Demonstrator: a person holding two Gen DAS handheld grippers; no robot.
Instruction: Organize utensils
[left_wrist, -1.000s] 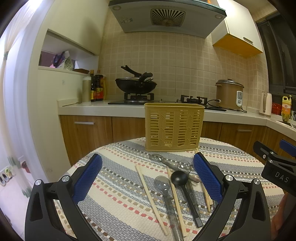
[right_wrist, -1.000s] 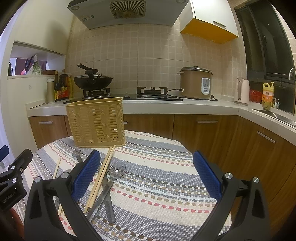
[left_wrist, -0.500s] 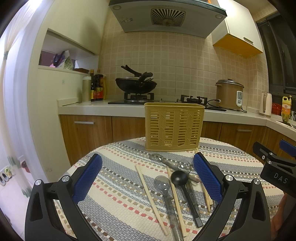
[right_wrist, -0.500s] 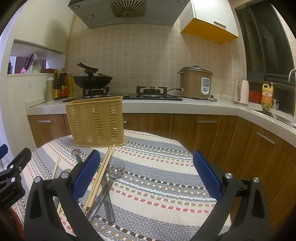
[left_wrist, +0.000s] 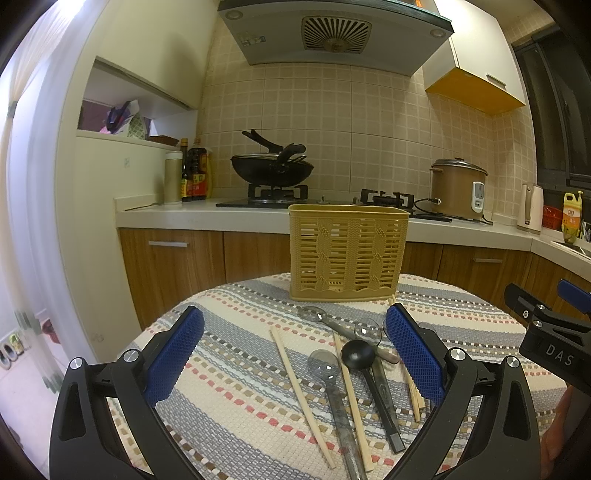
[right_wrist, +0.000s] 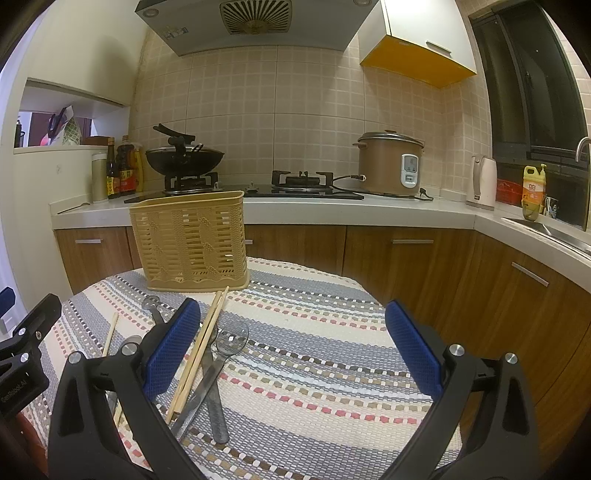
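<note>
A tan slotted plastic basket (left_wrist: 349, 253) stands upright at the far side of the round table; it also shows in the right wrist view (right_wrist: 190, 242). In front of it lie loose utensils: a black spoon (left_wrist: 364, 363), clear spoons (left_wrist: 325, 365), wooden chopsticks (left_wrist: 301, 391) and, in the right wrist view, a chopstick pair (right_wrist: 201, 349) and a clear spoon (right_wrist: 231, 341). My left gripper (left_wrist: 293, 356) is open and empty above the utensils. My right gripper (right_wrist: 291, 356) is open and empty, to the right of them.
The table wears a striped woven cloth (right_wrist: 317, 350). Behind it runs a kitchen counter (left_wrist: 221, 216) with a wok (left_wrist: 271, 170), a rice cooker (right_wrist: 389, 162), bottles (left_wrist: 192, 171) and a kettle (right_wrist: 484, 181). Wooden cabinets (right_wrist: 480, 280) stand close on the right.
</note>
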